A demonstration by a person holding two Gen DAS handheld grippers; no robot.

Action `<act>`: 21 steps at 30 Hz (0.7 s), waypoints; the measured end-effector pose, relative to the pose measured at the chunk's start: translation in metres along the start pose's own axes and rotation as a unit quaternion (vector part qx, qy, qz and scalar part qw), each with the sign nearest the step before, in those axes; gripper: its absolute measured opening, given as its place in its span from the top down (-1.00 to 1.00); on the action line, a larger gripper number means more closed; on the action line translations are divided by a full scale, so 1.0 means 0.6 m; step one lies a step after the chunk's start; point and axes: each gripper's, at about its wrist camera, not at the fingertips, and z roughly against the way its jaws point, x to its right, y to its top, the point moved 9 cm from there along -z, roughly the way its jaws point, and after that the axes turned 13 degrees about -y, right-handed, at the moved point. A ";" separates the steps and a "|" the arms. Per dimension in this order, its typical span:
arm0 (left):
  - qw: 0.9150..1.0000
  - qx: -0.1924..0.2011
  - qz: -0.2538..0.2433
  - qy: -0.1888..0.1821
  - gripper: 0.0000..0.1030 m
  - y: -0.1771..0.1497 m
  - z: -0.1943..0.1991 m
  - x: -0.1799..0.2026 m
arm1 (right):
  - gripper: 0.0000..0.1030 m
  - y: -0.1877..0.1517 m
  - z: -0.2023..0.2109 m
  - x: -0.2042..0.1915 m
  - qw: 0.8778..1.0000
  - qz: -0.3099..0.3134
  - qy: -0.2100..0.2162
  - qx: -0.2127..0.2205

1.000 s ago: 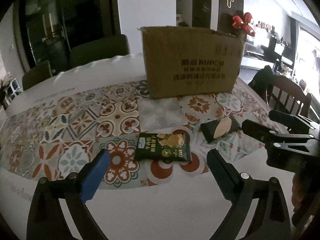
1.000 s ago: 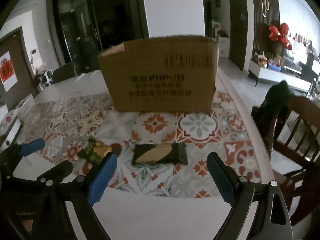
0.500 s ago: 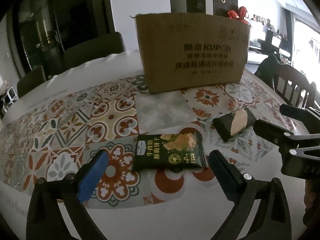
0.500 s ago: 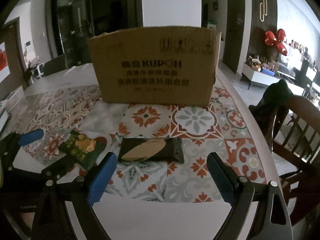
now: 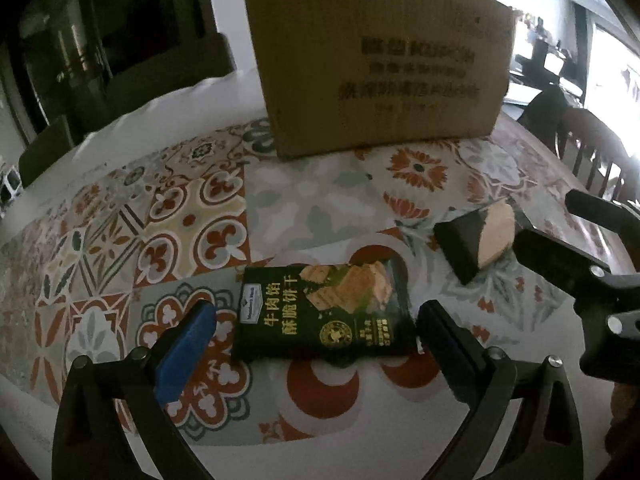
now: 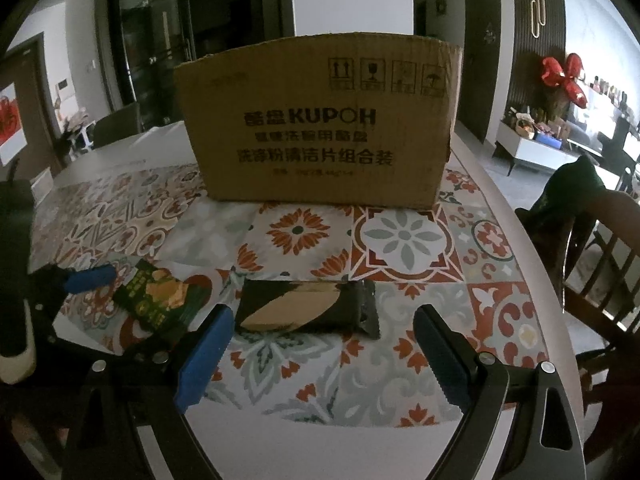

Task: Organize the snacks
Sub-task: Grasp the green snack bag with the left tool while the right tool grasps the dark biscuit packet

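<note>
Now the left gripper (image 5: 316,334) has dropped closer, jaws spread around the green packet (image 5: 322,312); the right gripper (image 6: 322,344) hangs open as before.

You see a brown corrugated cardboard box (image 6: 320,120) printed with dark lettering at the upper centre of the right wrist view. Below it, the white worktop (image 6: 132,148) carries a patchwork tile-print cloth (image 6: 400,236) in rust red, sage grey and cream florals. At your lower centre lies a black snack wrapper with a tan leaf-shaped patch (image 6: 308,312). In the left wrist view, your dark green biscuit packet with yellow characters and golden crackers (image 5: 320,312) sits at lower centre. Your fingers (image 5: 188,344) wear bright blue pads on black frames.
</note>
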 end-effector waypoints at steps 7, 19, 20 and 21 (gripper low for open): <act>0.999 0.012 0.035 -0.014 -0.57 0.001 0.002 -0.011 | -0.78 0.001 -0.009 -0.013 1.000 0.008 0.012 -0.003; 0.999 0.030 0.035 -0.020 -0.25 0.003 0.022 -0.003 | -0.78 0.005 -0.025 -0.017 1.000 0.016 0.008 -0.014; 0.999 0.035 0.032 -0.018 -0.24 0.004 0.026 -0.002 | -0.78 0.006 -0.026 -0.018 1.000 0.018 0.008 -0.011; 0.999 0.038 0.029 -0.012 -0.24 0.005 0.029 -0.004 | -0.78 0.006 -0.027 -0.021 1.000 0.022 0.008 -0.009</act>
